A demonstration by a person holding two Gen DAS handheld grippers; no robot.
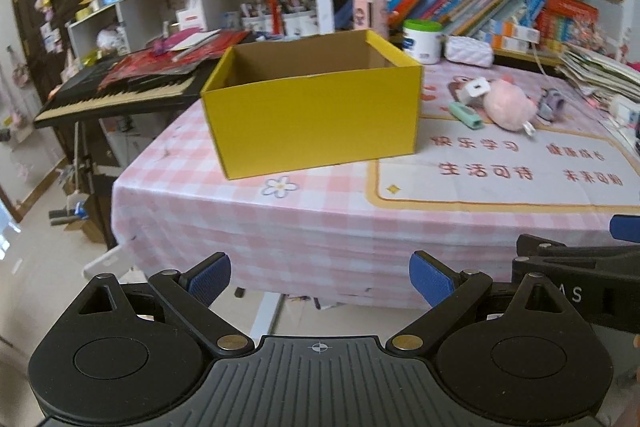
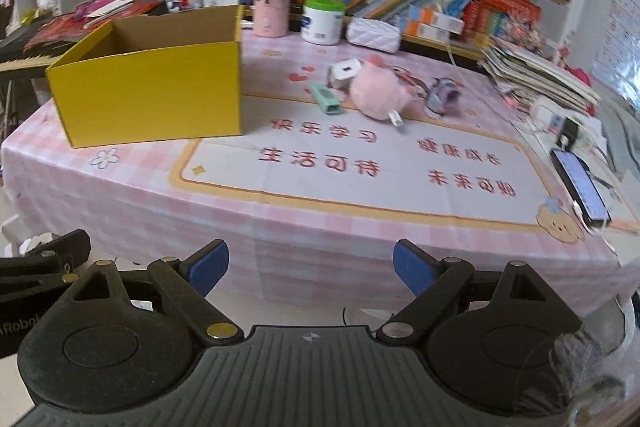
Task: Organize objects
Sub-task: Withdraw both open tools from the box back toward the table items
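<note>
Starting point, nothing sorted: yellow box looks empty, though its floor is partly hidden. Pink plush, green stapler, white charger and purple toy all lie on the table. Your left hand-held gripper and right hand-held gripper are wide apart, holding nothing.

Both the left gripper and the right gripper are matte black, with blue ribbed fingertip pads, brass-coloured pivot pins, round side discs and a ridged centre plate.
</note>
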